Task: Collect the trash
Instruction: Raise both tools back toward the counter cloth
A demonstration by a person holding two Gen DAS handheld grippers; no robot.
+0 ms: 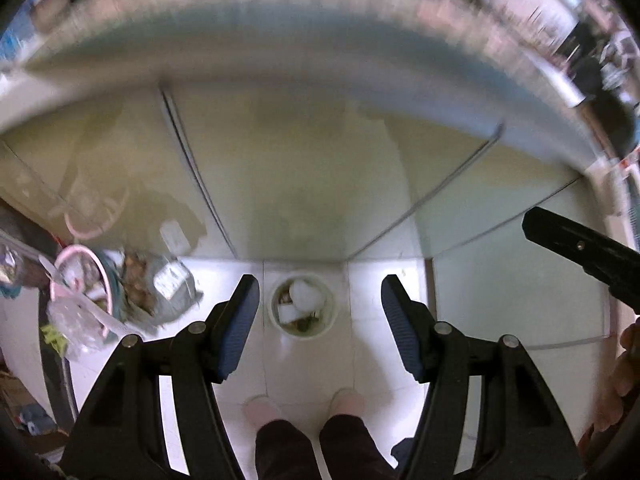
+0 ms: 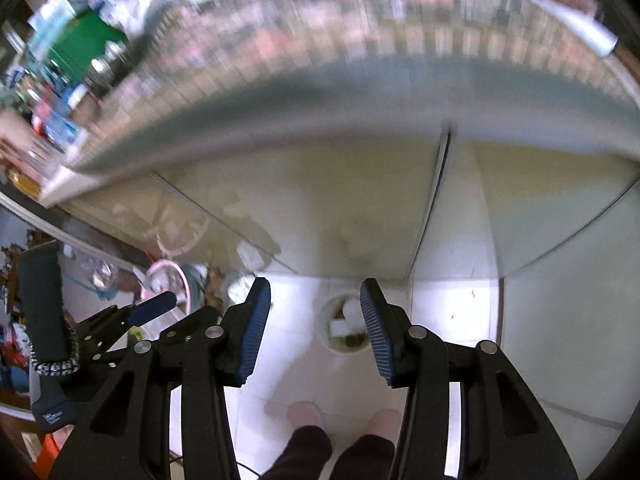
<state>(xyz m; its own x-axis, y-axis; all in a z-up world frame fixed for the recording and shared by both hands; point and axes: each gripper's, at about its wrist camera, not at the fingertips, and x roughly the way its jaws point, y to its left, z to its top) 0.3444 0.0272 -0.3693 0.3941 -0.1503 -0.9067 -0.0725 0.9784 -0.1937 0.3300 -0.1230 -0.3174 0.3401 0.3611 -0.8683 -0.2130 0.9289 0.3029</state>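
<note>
Both claws (image 1: 318,322) (image 2: 316,326) empty above bin (image 1: 303,305)

White bin (image 1: 303,307), pink slippers (image 1: 262,410)

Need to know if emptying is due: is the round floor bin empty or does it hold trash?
Holds trash: the bin shows white crumpled pieces and brownish scraps inside its rim.

The little round trash bin (image 1: 303,306) sits upright on the white tile floor, right in front of the cabinet doors, open top facing up. It's a pale, whitish tub seen nearly straight from above. Inside: crumpled white tissue (image 1: 306,295) piled toward 12 o'clock, a flatter white scrap around 8, and brownish scraps down near 6. From the right wrist view it's partly hidden, same white wads showing.
</note>
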